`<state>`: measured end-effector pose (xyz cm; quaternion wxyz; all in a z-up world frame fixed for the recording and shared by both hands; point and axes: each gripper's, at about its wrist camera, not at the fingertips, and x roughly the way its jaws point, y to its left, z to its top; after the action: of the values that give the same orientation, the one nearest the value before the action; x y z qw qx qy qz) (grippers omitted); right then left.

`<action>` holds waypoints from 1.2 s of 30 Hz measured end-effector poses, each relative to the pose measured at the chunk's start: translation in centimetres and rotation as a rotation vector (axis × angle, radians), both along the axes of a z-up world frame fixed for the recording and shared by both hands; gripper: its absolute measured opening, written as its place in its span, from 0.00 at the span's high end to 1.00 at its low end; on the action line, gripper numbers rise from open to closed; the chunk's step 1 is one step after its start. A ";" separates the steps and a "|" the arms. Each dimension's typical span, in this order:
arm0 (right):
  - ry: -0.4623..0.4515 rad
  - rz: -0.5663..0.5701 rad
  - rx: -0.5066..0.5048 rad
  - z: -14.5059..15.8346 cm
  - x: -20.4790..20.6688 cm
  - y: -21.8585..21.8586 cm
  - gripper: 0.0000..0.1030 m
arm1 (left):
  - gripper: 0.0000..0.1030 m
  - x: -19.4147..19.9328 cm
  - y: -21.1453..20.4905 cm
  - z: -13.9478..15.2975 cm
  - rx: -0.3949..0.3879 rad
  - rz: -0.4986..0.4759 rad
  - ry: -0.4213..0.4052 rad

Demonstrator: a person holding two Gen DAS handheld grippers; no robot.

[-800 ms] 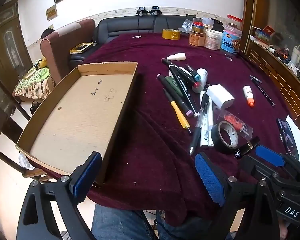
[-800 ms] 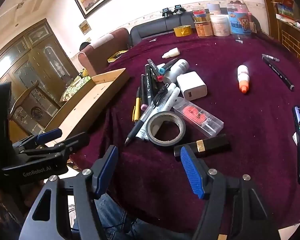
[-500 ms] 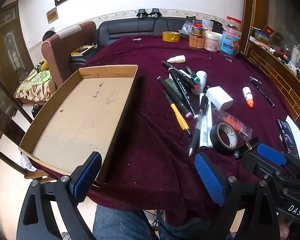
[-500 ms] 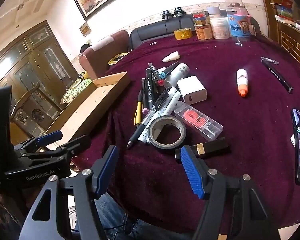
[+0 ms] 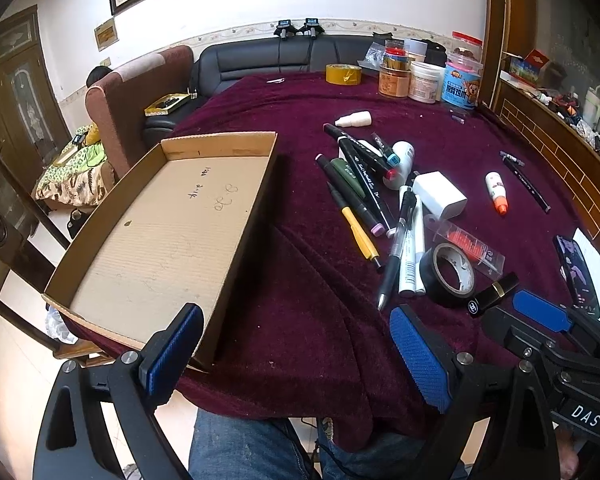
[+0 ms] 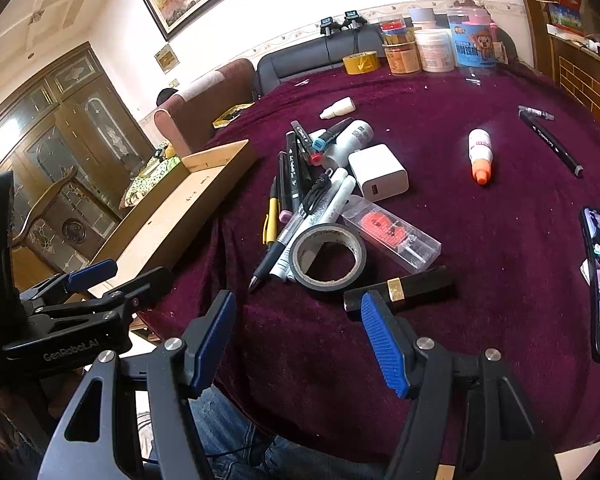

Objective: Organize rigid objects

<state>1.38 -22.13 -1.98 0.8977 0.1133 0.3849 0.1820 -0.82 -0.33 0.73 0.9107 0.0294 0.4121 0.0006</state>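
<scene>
Both claws are held with jaws spread wide and nothing between them: the left gripper (image 5: pixel 296 352) is poised over the near edge of the maroon tablecloth (image 5: pixel 300 300), just beside the cardboard tray (image 5: pixel 160 232), and the right gripper (image 6: pixel 300 336) is poised close to the black lipstick tube (image 6: pixel 400 288). The pens and markers (image 6: pixel 300 184) are seen heaped together with the roll of black tape (image 6: pixel 328 256), the clear plastic case (image 6: pixel 392 232) and the white charger (image 6: pixel 378 172), right of the tray. The glue bottle (image 6: pixel 480 152) is seen lying apart on the cloth.
</scene>
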 end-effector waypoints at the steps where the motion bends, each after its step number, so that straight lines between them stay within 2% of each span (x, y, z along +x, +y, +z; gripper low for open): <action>1: 0.007 -0.002 0.002 -0.1 0.0 -0.1 0.37 | 0.06 0.0 0.1 -0.1 -0.008 -0.001 0.008; 4: 0.085 -0.011 0.020 0.0 0.2 -0.2 0.37 | 0.06 0.1 -0.2 -0.2 -0.013 -0.006 0.027; 6: 0.099 -0.019 0.025 0.0 0.3 -0.4 0.37 | 0.06 0.1 -0.2 -0.2 -0.015 -0.007 0.029; 14: 0.068 -0.068 0.040 -0.7 0.8 -1.8 0.37 | 0.06 0.5 0.1 -0.7 -0.017 -0.001 0.058; 15: 0.078 -0.080 0.033 -0.8 0.8 -1.9 0.37 | 0.06 0.6 0.2 -0.7 -0.015 -0.002 0.086; 22: 0.156 -0.152 -0.007 -2.0 1.8 -2.7 0.39 | 0.06 0.9 0.0 -1.3 -0.020 -0.012 0.073; 27: 0.178 -0.222 0.039 -2.9 2.9 -3.4 0.40 | 0.07 1.3 -0.2 -1.5 -0.034 -0.022 0.100; 31: 0.177 -0.292 0.063 -2.8 3.7 -3.6 0.41 | 0.13 1.8 -1.0 -1.7 -0.037 -0.044 0.080; 34: 0.173 -0.330 0.041 -2.8 4.6 -3.3 0.45 | 0.19 2.6 -1.6 -1.9 -0.038 -0.072 0.105; 36: 0.163 -0.350 0.012 -2.8 5.1 -3.1 0.52 | 0.22 3.0 -2.0 -2.0 -0.071 -0.094 0.125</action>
<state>6.46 -25.22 -4.83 0.8809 0.1984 0.4294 0.0156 2.22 -2.31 -1.30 0.8828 0.0165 0.4659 -0.0583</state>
